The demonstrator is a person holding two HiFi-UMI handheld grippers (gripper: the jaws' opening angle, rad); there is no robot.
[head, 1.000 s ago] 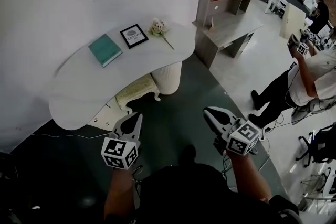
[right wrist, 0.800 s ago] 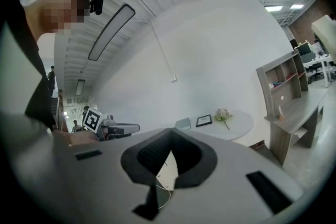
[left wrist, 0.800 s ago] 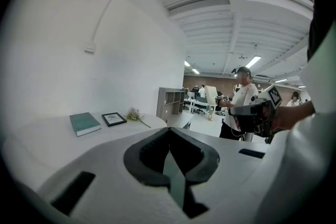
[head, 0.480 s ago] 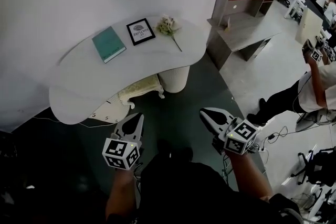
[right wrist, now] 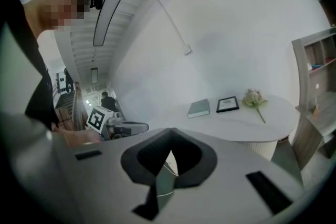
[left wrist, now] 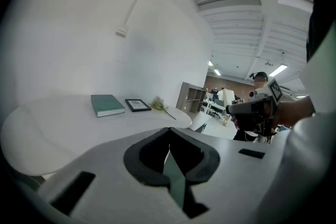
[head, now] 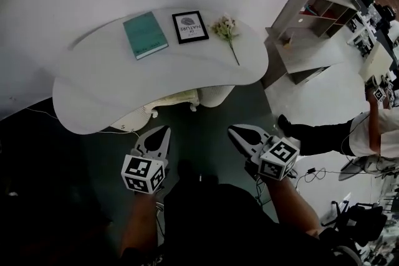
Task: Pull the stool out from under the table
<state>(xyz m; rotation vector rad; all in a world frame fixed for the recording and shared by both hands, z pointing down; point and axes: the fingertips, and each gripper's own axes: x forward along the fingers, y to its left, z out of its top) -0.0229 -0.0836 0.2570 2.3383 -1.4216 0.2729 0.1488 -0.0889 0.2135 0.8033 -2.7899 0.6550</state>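
The stool (head: 167, 101) has a pale cushioned top and white carved legs; only its front edge shows from under the white curved table (head: 100, 87). My left gripper (head: 158, 134) hangs shut and empty over the dark floor, a short way in front of the stool. My right gripper (head: 237, 131) is also shut and empty, to the right of the stool. In both gripper views the jaws meet at the tips, and the table top (left wrist: 63, 128) (right wrist: 247, 118) lies ahead.
On the table lie a teal book (head: 145, 35), a framed picture (head: 190, 27) and a flower sprig (head: 225, 28). A white ribbed pedestal (head: 217, 95) holds up the table's right end. A grey shelf desk (head: 312, 22) stands to the right. A person (head: 349, 137) stands at the right.
The view has swung so the table now sits higher and more centred. Both grippers stay shut and have come slightly closer to the table edge and stool.
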